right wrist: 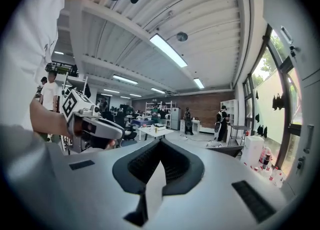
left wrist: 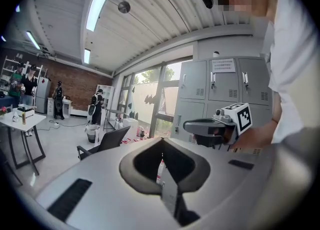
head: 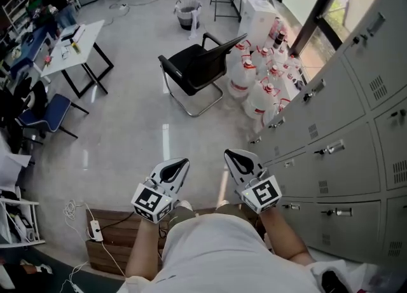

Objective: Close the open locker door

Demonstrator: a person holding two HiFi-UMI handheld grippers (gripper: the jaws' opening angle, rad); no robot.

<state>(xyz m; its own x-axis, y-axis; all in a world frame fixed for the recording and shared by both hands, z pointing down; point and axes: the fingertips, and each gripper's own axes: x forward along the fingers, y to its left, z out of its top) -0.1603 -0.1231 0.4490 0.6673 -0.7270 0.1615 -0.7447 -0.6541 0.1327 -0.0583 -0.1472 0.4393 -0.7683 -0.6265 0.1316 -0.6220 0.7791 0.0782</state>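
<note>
Closed left gripper (head: 180,164) and right gripper (head: 232,156) nearest, nothing held.
Grey locker doors (head: 346,152) on the right, near right gripper: vent slots, metal handles, all sitting flush.

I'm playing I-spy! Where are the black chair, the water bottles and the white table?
black chair (head: 194,69), head view, on its seat.
water bottles (head: 241,83), head view, on one bottle's body.
white table (head: 89,40), head view, on its bare top.
</note>
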